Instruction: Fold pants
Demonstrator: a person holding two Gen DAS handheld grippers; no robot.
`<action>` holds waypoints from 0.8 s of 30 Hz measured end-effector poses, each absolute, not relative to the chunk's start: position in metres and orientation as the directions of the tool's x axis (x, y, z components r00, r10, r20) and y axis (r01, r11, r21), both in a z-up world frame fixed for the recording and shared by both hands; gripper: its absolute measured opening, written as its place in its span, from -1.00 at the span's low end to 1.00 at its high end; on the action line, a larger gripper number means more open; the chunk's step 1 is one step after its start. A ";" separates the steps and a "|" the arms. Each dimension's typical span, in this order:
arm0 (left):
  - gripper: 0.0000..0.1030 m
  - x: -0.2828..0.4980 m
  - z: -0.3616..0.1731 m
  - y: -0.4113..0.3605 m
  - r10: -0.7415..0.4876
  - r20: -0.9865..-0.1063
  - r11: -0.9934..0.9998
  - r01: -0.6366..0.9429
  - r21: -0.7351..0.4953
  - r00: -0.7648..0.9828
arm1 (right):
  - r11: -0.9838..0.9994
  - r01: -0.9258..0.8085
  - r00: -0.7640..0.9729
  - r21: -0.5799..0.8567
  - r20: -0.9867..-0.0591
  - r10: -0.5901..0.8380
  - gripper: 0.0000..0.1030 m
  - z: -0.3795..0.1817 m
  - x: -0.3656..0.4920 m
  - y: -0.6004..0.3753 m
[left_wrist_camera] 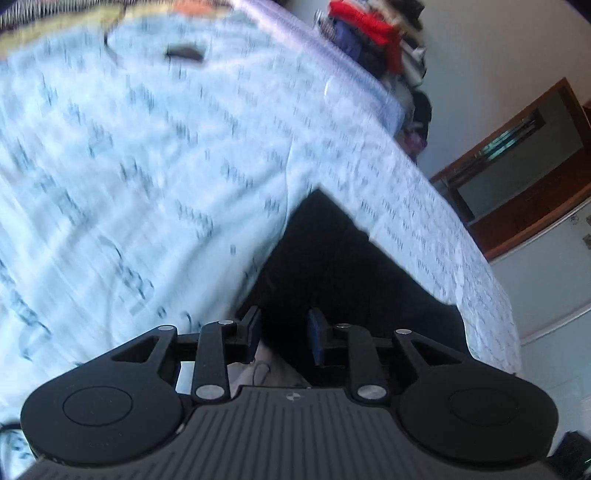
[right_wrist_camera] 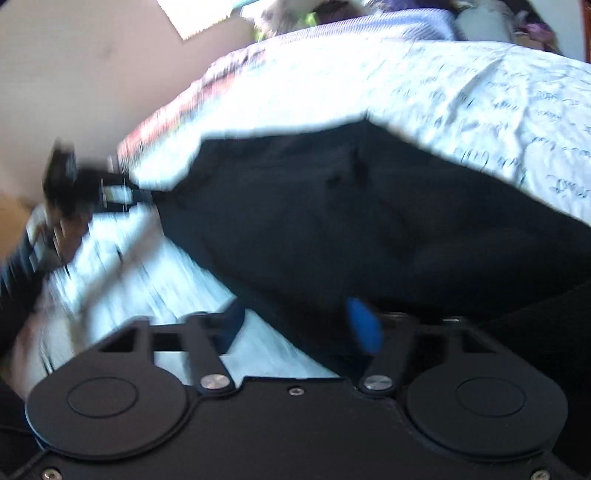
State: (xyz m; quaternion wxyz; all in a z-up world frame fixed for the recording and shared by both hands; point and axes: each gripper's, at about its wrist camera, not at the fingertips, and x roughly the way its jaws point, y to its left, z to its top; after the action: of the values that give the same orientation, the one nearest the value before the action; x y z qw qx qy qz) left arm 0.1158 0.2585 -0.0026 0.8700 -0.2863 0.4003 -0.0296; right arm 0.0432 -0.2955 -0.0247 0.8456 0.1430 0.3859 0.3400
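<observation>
Black pants (left_wrist_camera: 332,266) lie folded on a bed sheet, one square corner pointing away from me in the left wrist view. My left gripper (left_wrist_camera: 284,330) hovers over their near part, its blue pads a narrow gap apart and pressing on nothing. In the right wrist view the pants (right_wrist_camera: 351,221) spread wide across the middle. My right gripper (right_wrist_camera: 299,328) stands open over their near edge, with cloth and sheet showing between the fingers. The left gripper (right_wrist_camera: 110,192) appears there as a blurred dark shape at the pants' left corner, held by a hand (right_wrist_camera: 66,225).
The white bed sheet (left_wrist_camera: 147,166) has dark script printed on it. A pile of clothes (left_wrist_camera: 373,33) sits past the bed's far edge. A wooden-framed window (left_wrist_camera: 517,158) is on the wall at right. A small dark object (left_wrist_camera: 184,53) lies far back on the sheet.
</observation>
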 end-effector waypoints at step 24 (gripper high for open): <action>0.87 0.080 -0.063 0.079 -0.368 -0.578 0.918 0.381 -0.105 0.728 | 0.670 -0.014 0.669 0.742 -0.491 0.558 0.36 -0.083 0.152 -0.263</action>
State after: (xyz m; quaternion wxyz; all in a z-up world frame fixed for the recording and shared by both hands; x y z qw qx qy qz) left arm 0.0799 0.0788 -0.0630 0.9296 0.0107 0.3085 -0.2016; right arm 0.1521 -0.2626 -0.0825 0.8360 0.3685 0.3689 0.1709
